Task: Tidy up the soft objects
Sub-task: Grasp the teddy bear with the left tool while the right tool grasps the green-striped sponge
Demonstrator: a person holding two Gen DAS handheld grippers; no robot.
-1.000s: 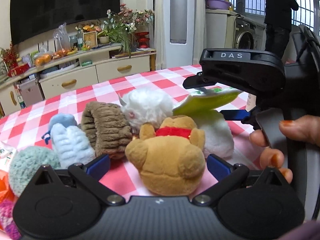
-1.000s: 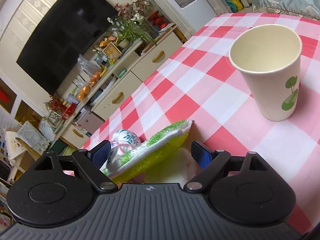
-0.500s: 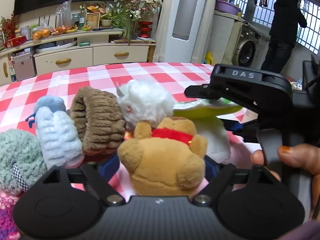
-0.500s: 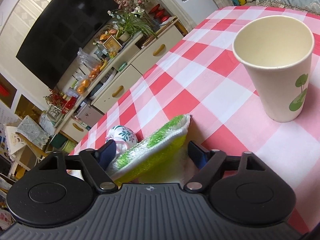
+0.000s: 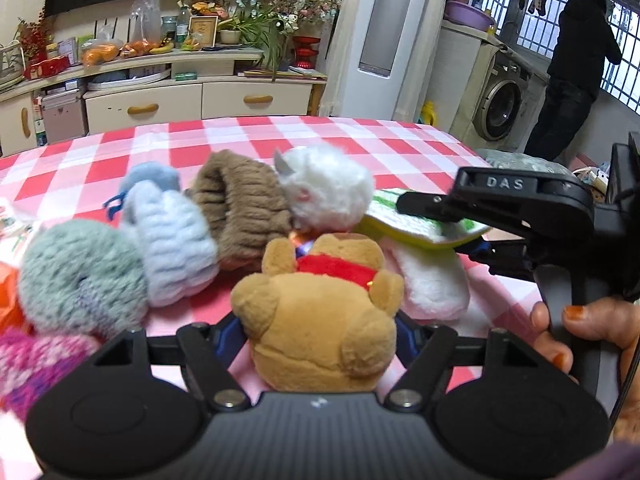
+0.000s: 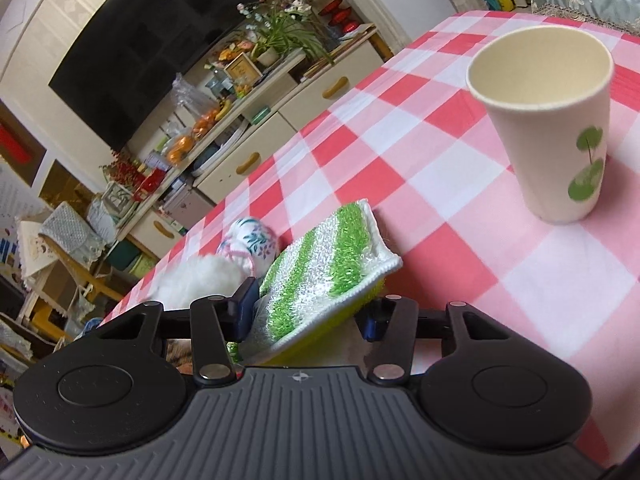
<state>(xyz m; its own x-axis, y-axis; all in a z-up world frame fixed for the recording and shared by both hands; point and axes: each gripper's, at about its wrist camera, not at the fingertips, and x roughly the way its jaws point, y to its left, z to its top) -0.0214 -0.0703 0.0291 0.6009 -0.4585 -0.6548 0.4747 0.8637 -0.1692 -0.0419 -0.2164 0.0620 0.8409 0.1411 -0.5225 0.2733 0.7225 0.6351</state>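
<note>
Pictured on a red-and-white checked tablecloth (image 5: 248, 136): a cluster of soft toys and knitted pieces, with a tan plush bear (image 5: 320, 320) in a red collar lodged between the blue pads of the left gripper (image 5: 318, 330), back toward the camera. Jaws closing, both pads pressed into the bear's flanks. Just behind the bear, a fluffy white toy (image 5: 326, 188), a brown ribbed knit (image 5: 240, 204), a pale blue knit (image 5: 168, 236) and a grey-green pom-pom (image 5: 80, 272), crowded together and touching; a pink-and-purple knit (image 5: 36, 364) at the lower left edge. To the bear's right, a white fleecy piece (image 5: 434, 280) lying under a green-and-white striped scrubbing sponge (image 6: 320, 276) with a yellow underside. Sponge tilted, caught between the pads of the right gripper (image 6: 310, 312), jaws closing, both pads against its sides. Right hand (image 5: 592, 336) wrapped round that gripper's handle, seen from the left wrist camera. Beyond the sponge, well apart to the right, an upright paper cup (image 6: 556, 136) with green tree print. Near the sponge's left, a small floral-print pouch (image 6: 250, 240). In the background, a person in dark clothes (image 5: 576, 72) by a window.
</note>
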